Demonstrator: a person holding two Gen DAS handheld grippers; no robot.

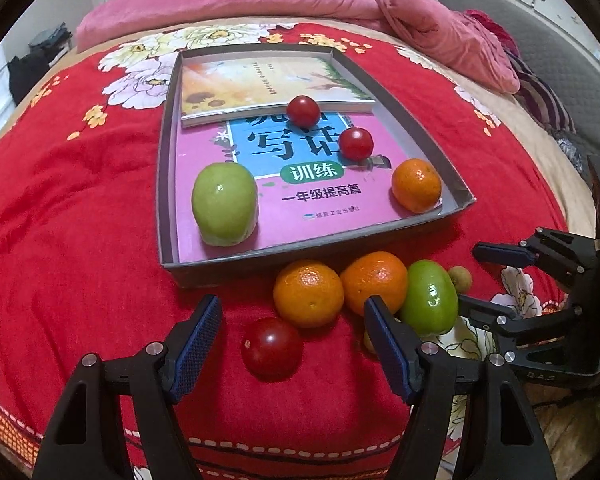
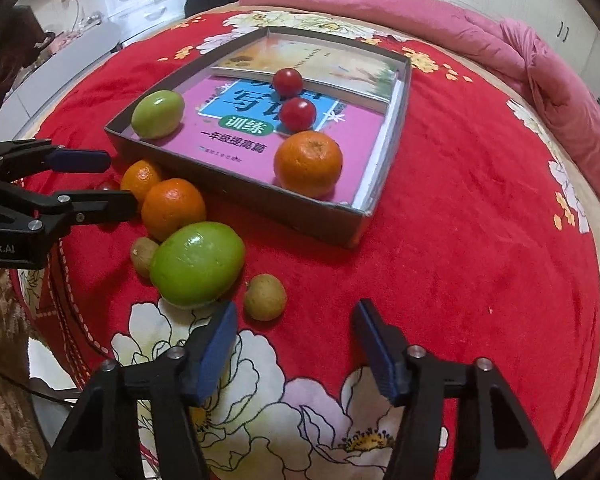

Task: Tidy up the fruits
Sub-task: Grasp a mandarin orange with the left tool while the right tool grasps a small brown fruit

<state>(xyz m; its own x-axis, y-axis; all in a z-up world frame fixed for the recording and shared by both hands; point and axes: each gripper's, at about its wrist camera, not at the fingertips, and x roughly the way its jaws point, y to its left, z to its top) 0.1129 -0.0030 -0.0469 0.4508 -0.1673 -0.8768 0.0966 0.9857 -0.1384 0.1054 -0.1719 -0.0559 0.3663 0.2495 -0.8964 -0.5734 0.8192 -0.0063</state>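
Red floral bed (image 1: 80, 240) carries a tray (image 1: 166, 184) near its middle for sorted fruit; both tongs (image 1: 294, 344) (image 2: 296, 344) gape empty, the left seemingly lining up on a tomato (image 1: 272, 349).

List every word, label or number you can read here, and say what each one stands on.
"写话": blue panel of the pink book, top cut off by the upper book.
"训练": green badge, same cover.
"一年级提高篇": black line below it.
Publisher line at the cover's foot: too small.
Upper book's vertical text: too blurred.
"Robot.AI": left gripper body, start cut off.
"DAS": right gripper body, partial.
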